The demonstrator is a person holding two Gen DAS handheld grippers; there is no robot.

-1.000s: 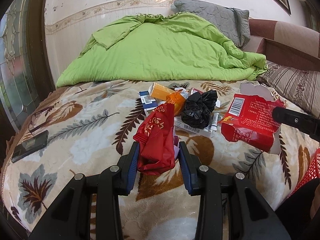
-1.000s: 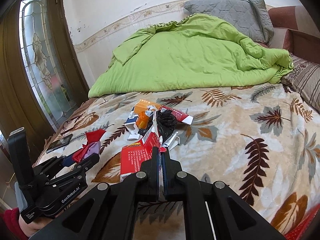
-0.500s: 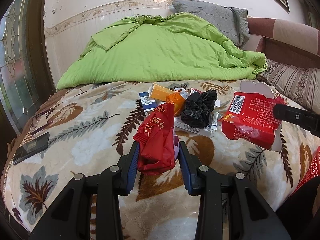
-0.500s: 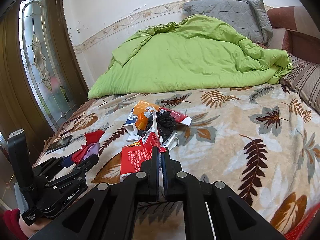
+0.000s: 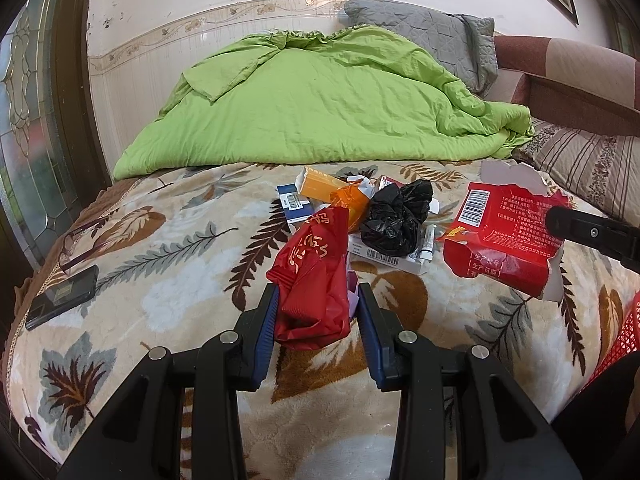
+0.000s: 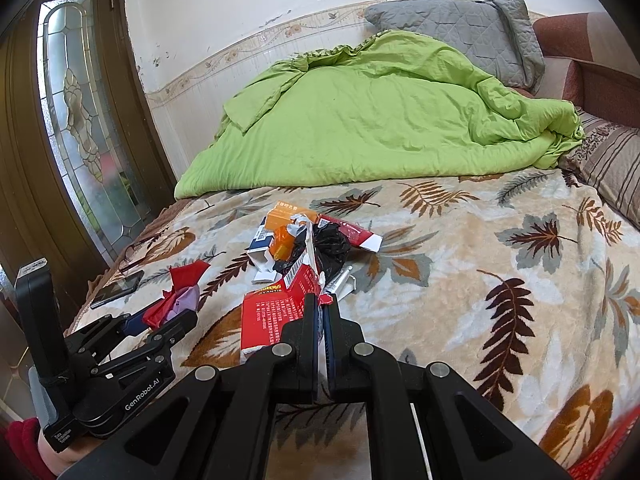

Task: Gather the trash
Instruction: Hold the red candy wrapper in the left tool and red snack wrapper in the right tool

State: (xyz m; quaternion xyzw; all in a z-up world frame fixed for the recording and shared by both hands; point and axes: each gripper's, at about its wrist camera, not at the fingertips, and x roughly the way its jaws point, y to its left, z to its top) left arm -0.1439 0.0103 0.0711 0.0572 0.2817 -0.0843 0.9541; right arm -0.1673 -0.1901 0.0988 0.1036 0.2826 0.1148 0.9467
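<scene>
My left gripper (image 5: 316,300) is shut on a crumpled red plastic bag (image 5: 316,280) with gold lettering, held just above the leaf-patterned blanket (image 5: 180,264). My right gripper (image 6: 322,304) is shut on the torn edge of a flattened red carton (image 6: 276,312) with a barcode; the same carton (image 5: 508,236) hangs at the right of the left wrist view. Behind both lies a trash pile: a black plastic bag (image 5: 396,216), an orange box (image 5: 320,186), an orange wrapper (image 5: 352,200), a blue-and-white box (image 5: 294,204) and a white box (image 5: 384,254). From the right wrist view, the left gripper (image 6: 168,312) shows low on the left.
A dark phone (image 5: 62,298) and a pair of glasses (image 5: 80,240) lie near the blanket's left edge. A green quilt (image 5: 320,108) and grey pillow (image 5: 428,44) fill the far side. A red mesh basket (image 5: 624,336) shows at the right edge. A glazed door (image 6: 80,128) stands left.
</scene>
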